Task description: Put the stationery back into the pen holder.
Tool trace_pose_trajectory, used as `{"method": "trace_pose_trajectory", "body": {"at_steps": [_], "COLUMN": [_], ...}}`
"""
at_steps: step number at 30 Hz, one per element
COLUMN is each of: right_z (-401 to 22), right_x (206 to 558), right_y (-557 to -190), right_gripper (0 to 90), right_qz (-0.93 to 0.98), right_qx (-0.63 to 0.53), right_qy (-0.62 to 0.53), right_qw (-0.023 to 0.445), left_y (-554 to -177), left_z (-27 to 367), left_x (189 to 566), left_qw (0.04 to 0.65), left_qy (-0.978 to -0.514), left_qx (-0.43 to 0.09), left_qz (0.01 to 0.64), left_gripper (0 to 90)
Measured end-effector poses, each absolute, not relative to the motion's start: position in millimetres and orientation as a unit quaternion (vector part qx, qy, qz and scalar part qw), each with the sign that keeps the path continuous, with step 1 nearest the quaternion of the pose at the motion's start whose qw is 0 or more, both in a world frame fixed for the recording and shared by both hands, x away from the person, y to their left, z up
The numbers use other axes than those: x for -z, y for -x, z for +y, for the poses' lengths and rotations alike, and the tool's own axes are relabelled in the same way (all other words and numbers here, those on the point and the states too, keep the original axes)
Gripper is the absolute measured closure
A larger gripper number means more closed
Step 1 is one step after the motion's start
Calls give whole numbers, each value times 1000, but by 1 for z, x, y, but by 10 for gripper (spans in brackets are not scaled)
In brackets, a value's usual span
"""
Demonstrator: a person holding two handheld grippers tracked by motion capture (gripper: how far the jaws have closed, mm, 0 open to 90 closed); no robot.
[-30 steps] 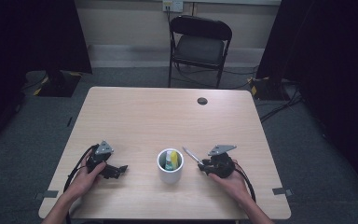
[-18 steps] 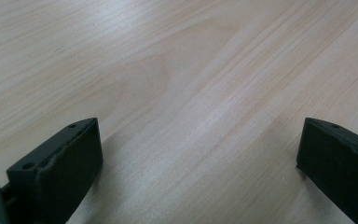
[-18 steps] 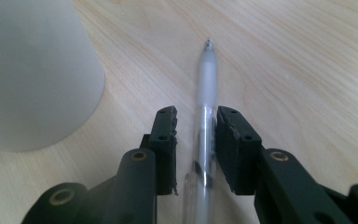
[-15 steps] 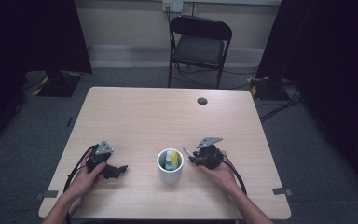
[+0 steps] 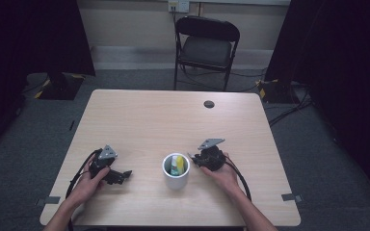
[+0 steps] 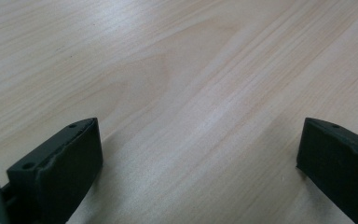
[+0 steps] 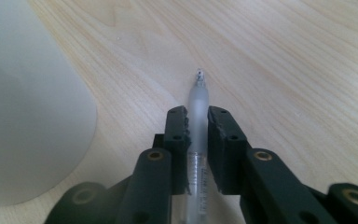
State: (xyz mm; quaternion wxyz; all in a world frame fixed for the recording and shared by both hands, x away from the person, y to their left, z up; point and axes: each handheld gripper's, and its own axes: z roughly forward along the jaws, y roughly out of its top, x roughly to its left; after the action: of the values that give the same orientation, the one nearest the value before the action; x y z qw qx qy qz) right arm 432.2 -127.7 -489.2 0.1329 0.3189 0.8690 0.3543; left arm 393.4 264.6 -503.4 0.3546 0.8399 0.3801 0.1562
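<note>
Gripping a pen (image 7: 198,109), the right gripper (image 7: 197,122) is sitting beside the cup (image 5: 176,172); the left gripper (image 6: 200,154) is gaping open over the table (image 6: 177,70).

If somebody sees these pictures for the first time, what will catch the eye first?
Probably the white cup near the table's front edge, with yellow and green things inside. Just right of it, the right tongs have closed on a frosted pen whose tip points forward. At the left, the left tongs rest wide open over bare wood.
</note>
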Motion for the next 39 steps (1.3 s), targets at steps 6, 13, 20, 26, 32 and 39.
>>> {"method": "trace_pose_trajectory", "body": {"at_steps": [6, 13, 20, 26, 32, 39], "right_z": [-128, -128, -132, -138, -142, -151], "right_x": [489, 488, 482, 470, 459, 448], "right_y": [-434, -434, -434, -432, -428, -426], "right_gripper": [796, 803, 804, 804, 805, 805], "right_qz": [868, 866, 859, 846, 837, 820], "right_qx": [-354, -354, -366, -395, -415, -444], "right_qy": [-326, -333, -337, -339, -335, -338], "right_qw": [122, 117, 120, 116, 122, 127], "left_y": [-393, -393, -393, -393, -393, -393], "left_z": [265, 265, 265, 265, 265, 265], "left_x": [503, 503, 503, 503, 503, 503], "left_qw": [355, 355, 355, 355, 355, 355], "left_qy": [-840, -840, -840, -840, -840, -840], "left_qx": [-156, -156, -156, -156, -156, -156], "left_qz": [380, 380, 380, 380, 380, 380], "left_gripper": [0, 0, 0, 0, 0, 0]}}
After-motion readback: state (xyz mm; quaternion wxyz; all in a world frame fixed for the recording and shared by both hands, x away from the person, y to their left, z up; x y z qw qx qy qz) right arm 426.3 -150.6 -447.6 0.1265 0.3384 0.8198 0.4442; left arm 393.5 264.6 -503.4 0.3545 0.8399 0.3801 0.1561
